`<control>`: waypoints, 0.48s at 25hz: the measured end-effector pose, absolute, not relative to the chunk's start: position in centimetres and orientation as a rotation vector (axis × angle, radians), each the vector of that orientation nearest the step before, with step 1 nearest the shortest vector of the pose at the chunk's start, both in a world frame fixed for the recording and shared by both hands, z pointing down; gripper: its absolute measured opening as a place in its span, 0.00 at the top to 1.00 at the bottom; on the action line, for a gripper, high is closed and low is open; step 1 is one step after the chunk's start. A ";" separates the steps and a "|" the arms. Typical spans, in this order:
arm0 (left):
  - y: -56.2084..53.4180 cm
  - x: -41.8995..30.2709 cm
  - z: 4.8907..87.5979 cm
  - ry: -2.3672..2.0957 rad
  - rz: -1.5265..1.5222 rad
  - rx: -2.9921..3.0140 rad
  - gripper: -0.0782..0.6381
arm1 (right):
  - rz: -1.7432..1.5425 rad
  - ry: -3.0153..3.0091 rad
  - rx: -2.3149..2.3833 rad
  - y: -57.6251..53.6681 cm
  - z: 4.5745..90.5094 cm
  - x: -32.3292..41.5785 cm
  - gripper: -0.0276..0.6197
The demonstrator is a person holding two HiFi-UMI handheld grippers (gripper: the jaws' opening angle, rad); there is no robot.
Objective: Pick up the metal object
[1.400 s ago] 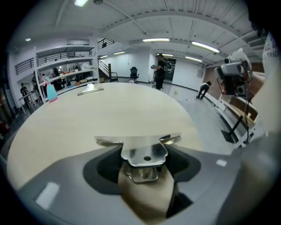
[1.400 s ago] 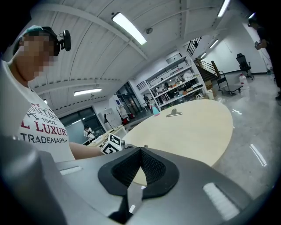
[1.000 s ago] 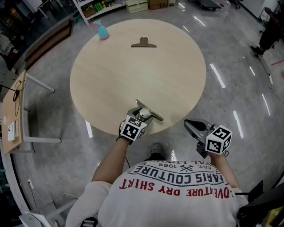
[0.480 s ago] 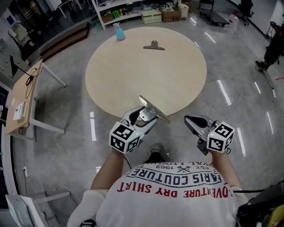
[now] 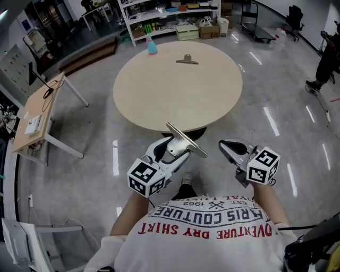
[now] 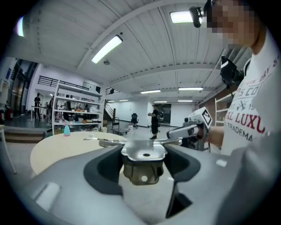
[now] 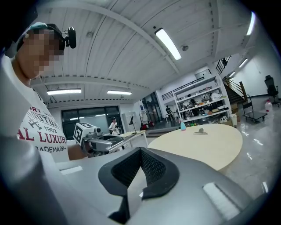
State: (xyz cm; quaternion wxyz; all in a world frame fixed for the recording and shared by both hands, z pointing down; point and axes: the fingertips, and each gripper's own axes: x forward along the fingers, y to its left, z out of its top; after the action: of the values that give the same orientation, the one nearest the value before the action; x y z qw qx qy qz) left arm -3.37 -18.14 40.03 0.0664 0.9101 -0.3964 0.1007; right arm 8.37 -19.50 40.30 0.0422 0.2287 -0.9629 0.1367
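A shiny metal object [image 5: 185,139], a flat bar on a folded bracket, is held by my left gripper [image 5: 171,150] above the floor, short of the round table [image 5: 159,101]. In the left gripper view the bracket [image 6: 143,154] sits pinched between the two grey jaws, its bar lying across them. My right gripper [image 5: 232,151] hovers to the right at the same height, shut with nothing in it; its pads [image 7: 149,165] meet in the right gripper view. A second metal object [image 5: 186,59] lies at the table's far side.
A blue spray bottle [image 5: 152,47] stands at the table's far left edge. A wooden desk [image 5: 40,114] is on the left, and shelves with boxes [image 5: 175,16] line the back. Glossy grey floor [image 5: 276,106] surrounds the table.
The left gripper has lifted the metal object off the table's near edge and drawn it back over the floor. The view has backed away from the table. The right gripper stays shut.
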 end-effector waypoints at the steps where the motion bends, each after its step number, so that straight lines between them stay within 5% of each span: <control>1: -17.6 -3.1 40.1 -1.195 0.301 2.743 0.49 | 0.412 -2.948 0.697 -19.0 40.2 8.5 0.95; 12: -15.2 -0.8 39.8 -1.185 0.331 2.758 0.49 | 0.364 -2.920 0.728 -15.7 39.7 10.6 0.96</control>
State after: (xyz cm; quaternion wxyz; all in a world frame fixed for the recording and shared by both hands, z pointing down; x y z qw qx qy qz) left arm -0.84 -15.20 39.80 0.0607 0.9116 -0.3916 0.1092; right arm 10.56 -15.68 39.74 0.0553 0.2397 -0.9618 0.1199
